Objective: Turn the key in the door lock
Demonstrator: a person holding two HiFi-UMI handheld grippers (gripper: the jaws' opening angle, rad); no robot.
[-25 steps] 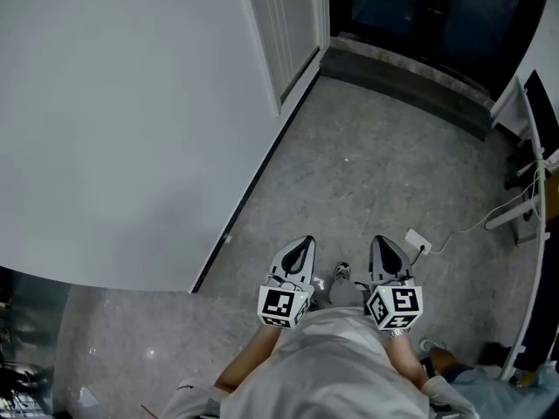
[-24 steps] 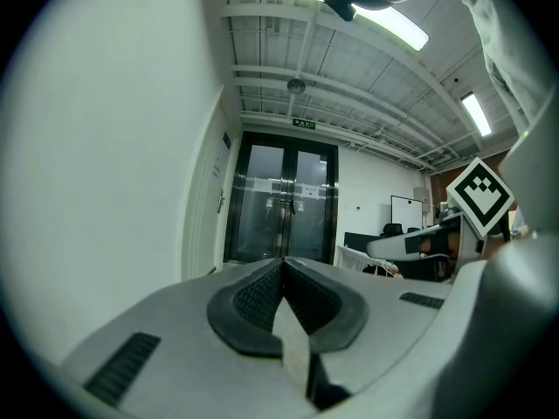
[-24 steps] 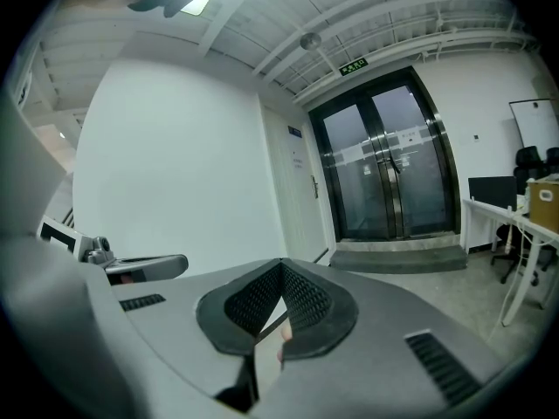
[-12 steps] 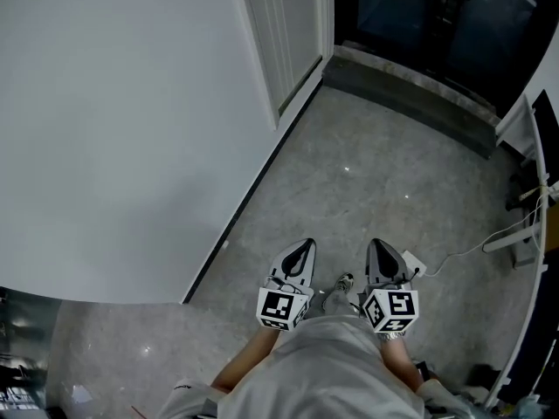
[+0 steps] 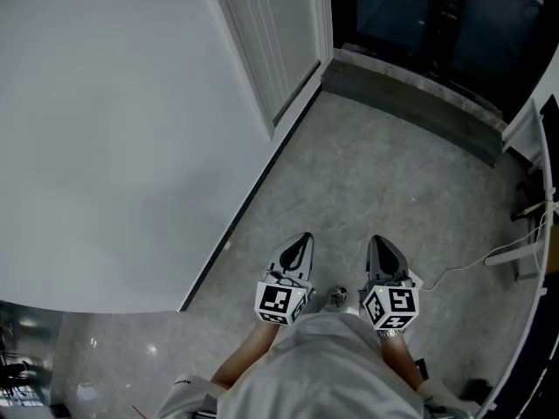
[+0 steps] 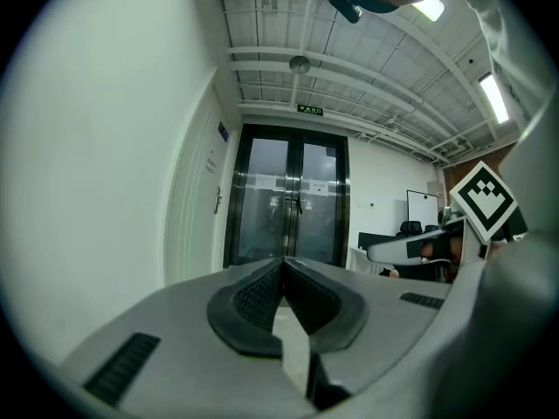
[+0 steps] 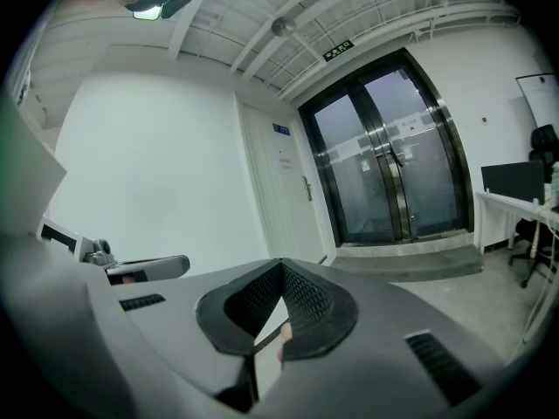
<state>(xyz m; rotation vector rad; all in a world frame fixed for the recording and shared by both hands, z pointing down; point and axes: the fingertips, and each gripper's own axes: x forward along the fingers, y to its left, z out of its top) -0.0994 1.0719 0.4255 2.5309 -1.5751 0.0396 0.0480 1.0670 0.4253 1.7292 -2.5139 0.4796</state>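
Grey floor (image 5: 367, 164) runs up to the white door (image 5: 279, 33), well apart, so the left hand-held gripper (image 5: 302, 239) and right hand-held gripper (image 5: 379, 243) ride closed and empty, presumably in transit.

- The white door (image 5: 271, 33) is cut off by the top edge of the head view, so its lock side lies outside that view.
- The door handle (image 7: 307, 188) is tiny in both gripper views, too small to tell whether a key sits in the lock.
- The print on the blue plate (image 7: 279, 129) on that door is too small to read.
- The lettering on the green sign (image 7: 337, 51) above the glass doors (image 7: 389, 173) is illegible.
- The shoe (image 5: 334, 298) between the left claw (image 5: 305, 237) and the right claw (image 5: 377, 240) is mostly hidden by the shirt (image 5: 323, 374).
- The right forearm is almost wholly covered by that shirt.
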